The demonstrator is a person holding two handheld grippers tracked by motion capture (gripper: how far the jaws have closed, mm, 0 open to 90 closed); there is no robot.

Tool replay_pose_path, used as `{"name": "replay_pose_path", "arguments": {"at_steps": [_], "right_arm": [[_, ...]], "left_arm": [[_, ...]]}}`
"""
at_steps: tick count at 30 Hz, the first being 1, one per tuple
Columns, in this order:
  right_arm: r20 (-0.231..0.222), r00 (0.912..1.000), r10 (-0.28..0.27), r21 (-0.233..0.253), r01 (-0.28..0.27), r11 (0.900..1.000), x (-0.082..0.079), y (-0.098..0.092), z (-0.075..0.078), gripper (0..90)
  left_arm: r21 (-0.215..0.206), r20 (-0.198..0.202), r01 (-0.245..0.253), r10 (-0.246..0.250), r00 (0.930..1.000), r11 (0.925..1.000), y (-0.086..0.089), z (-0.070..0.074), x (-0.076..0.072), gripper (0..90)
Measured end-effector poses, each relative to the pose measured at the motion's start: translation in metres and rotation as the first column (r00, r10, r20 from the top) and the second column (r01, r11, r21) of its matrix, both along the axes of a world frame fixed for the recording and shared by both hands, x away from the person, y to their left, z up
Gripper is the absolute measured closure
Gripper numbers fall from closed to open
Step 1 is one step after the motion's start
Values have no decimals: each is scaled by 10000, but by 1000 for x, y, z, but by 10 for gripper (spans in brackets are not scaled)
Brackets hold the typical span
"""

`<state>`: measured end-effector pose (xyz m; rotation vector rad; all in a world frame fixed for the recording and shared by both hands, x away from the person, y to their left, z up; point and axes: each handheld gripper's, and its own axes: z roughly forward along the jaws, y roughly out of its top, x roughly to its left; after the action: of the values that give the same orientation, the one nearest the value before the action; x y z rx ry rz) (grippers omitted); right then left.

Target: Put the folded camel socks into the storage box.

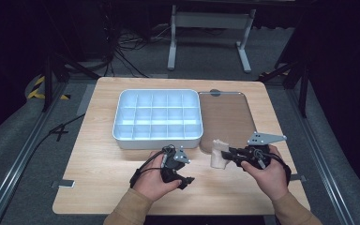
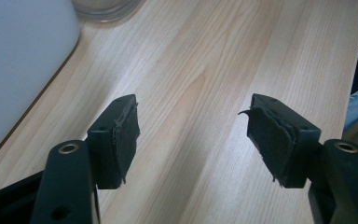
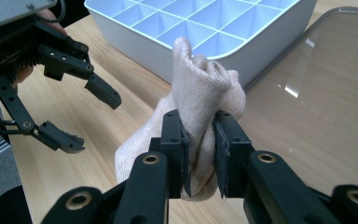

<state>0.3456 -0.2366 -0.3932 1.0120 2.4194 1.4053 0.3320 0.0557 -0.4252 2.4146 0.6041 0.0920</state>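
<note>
Near edge first: we hold the left claw (image 1: pixel 180 174) at about 6 o'clock on the surface (image 1: pixel 98 178), jaws wide apart, nothing between them. Our right claw (image 3: pixel 200 154) at 5 o'clock pinches the beige cloth (image 3: pixel 205 93) narrowly, at the clear lid's (image 1: pixel 229 117) near corner. The cloth bunches upright, long axis running roughly vertical, its folded top pointing up toward the white divider box (image 1: pixel 126 140) at 12 o'clock. Risk, as we judge it: the grip catches only a mid fold, so the cloth could slip free or unroll; the hanging tail could drag against the lid.
</note>
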Motion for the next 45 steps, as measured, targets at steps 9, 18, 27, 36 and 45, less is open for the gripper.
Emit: {"name": "replay_pose_path", "arguments": {"at_steps": [9, 18, 27, 36, 45], "right_arm": [[-7, 9998, 185, -206, -185, 9996, 14, 8, 12, 760], [87, 9992, 401, -443, -397, 9982, 29, 16, 26, 759], [44, 9979, 650, -606, -646, 9961, 49, 30, 33, 760], [42, 9971, 766, -768, -760, 9941, 66, 43, 41, 760], [-17, 9972, 754, -942, -752, 9927, 83, 53, 47, 760]], "left_arm": [[-125, 113, -542, 544, 9985, 9984, 16, 5, -5, 349], [-132, 146, -1049, 1051, 9944, 9944, 35, 7, -9, 344], [-187, 174, -1561, 1564, 9875, 9876, 54, 8, -16, 343], [-179, 224, -1948, 1952, 9805, 9807, 69, 10, -21, 344], [-245, 132, -2133, 2136, 9768, 9767, 74, 10, -21, 346]]}}
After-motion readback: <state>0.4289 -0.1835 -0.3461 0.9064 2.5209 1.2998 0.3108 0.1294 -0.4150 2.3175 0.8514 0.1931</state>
